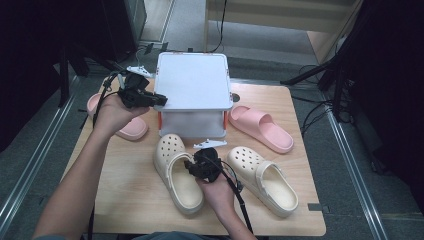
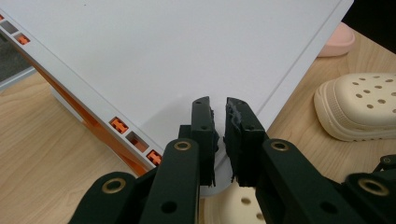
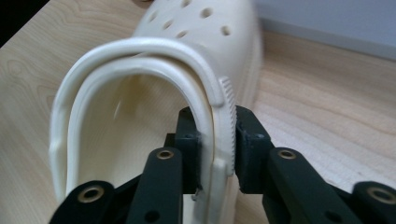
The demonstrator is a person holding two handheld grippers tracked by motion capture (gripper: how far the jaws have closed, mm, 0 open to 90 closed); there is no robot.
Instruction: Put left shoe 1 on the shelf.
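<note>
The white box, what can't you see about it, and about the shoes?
- White box: its inside is hidden by the lid in the high view.
- Pink slipper on the left: partly covered by the left hand in the high view.
- Left gripper: the lid's corner sits between its pads, but the grip itself is hard to make out.
- Cream clog: its toe is blurred and cut off by the top edge in the right gripper view, where the right gripper clamps its side wall.

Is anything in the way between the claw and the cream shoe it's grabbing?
No. The right gripper already has its jaws on both sides of the left cream clog's side wall, pads touching it, with nothing in between.
</note>
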